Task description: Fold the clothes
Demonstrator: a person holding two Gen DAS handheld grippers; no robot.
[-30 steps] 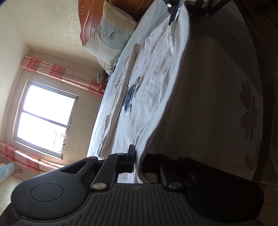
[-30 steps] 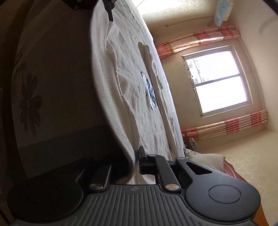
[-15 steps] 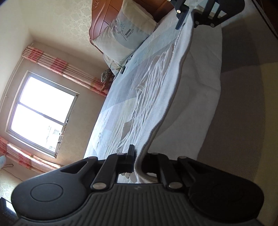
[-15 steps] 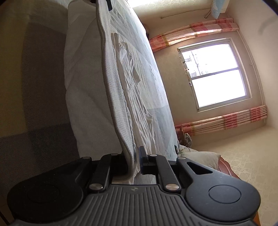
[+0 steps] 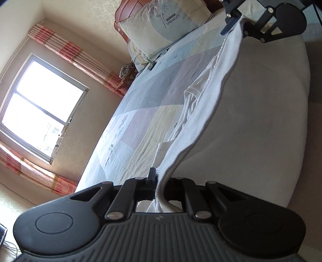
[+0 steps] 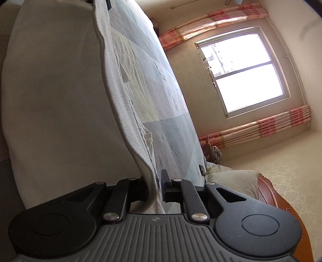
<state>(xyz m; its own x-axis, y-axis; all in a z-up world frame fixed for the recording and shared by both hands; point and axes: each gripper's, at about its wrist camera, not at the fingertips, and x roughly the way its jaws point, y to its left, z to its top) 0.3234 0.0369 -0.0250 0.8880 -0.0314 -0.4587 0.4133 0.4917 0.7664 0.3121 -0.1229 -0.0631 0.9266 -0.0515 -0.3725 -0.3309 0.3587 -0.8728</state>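
A white knit garment [image 5: 211, 96] hangs stretched by its ribbed hem between my two grippers, above a pastel patchwork bedsheet [image 5: 145, 112]. My left gripper [image 5: 159, 181] is shut on one end of the hem. In the left wrist view, my right gripper [image 5: 236, 24] grips the other end at the top right. The right wrist view shows my right gripper [image 6: 155, 181] shut on the garment [image 6: 120, 100], with my left gripper [image 6: 98, 2] barely visible at the top edge. The garment's body drapes down on the shaded side; folds and a sleeve edge show on the bed side.
A pillow [image 5: 167, 22] leans on a wooden headboard [image 6: 281, 201] at the bed's head. A bright window [image 5: 38, 104] with pink striped curtains [image 5: 76, 54] is on the far wall. A small dark object [image 5: 152, 65] lies on the sheet near the pillow.
Both grippers have lifted the hem up off the bed. The garment's printed front no longer shows, and much more of the bedsheet is uncovered beneath it.
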